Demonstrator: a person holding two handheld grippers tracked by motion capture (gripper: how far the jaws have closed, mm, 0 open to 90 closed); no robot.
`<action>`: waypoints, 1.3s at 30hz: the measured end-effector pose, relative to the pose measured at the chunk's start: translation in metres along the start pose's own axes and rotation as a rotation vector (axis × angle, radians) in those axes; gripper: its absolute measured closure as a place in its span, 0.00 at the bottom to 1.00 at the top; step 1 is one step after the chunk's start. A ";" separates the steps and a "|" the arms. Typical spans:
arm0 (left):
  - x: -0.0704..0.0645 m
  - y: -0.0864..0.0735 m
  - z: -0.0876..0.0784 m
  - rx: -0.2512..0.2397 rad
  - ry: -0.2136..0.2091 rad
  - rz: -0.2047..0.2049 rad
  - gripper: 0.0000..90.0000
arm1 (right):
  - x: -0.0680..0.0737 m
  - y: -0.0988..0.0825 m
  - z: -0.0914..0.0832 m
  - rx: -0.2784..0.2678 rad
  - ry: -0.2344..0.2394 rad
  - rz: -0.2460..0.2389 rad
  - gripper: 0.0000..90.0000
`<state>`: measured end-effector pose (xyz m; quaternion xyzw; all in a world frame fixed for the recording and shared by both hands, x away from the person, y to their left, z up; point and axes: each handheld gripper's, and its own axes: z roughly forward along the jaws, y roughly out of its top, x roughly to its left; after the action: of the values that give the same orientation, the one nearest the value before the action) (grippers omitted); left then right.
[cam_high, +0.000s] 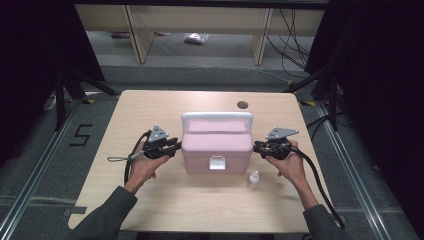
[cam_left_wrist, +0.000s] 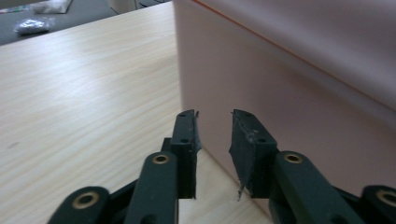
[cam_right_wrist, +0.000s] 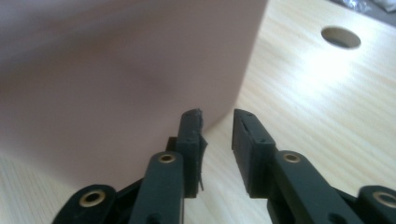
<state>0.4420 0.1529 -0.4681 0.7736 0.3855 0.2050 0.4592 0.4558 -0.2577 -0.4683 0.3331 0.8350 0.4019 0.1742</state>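
Pink box (cam_high: 217, 143): sits upright near the middle of the tabletop (cam_high: 150, 200), lid on. Its long axis runs left to right across the tabletop; the white latch (cam_high: 216, 163) faces the person, and the white handle (cam_high: 217, 117) lies along the far edge of the lid.
Left tongs (cam_high: 176, 146): just beside the box's left end, pointing at it; jaws slightly apart, nothing between them, seen in the left gripper view (cam_left_wrist: 214, 140) too.
Right tongs (cam_high: 256, 146): just beside the box's right end, pointing at it; jaws slightly apart, empty (cam_right_wrist: 217, 140).
Small white bottle (cam_high: 254, 179): upright, near the box's front right corner.
Round hole (cam_high: 242, 105): behind the box, toward its right.
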 end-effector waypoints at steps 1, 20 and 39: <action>0.001 0.000 -0.002 0.001 0.003 -0.003 0.77 | 0.000 -0.002 -0.001 0.009 -0.001 0.011 0.80; 0.027 0.019 -0.027 0.056 -0.032 -0.007 0.50 | -0.006 -0.019 -0.008 0.060 -0.038 0.029 0.58; 0.031 0.068 -0.059 0.092 -0.073 0.094 0.40 | -0.008 -0.027 -0.011 0.057 -0.048 0.023 0.56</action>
<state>0.4490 0.1904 -0.3805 0.8182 0.3407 0.1800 0.4267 0.4444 -0.2815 -0.4823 0.3569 0.8379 0.3715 0.1800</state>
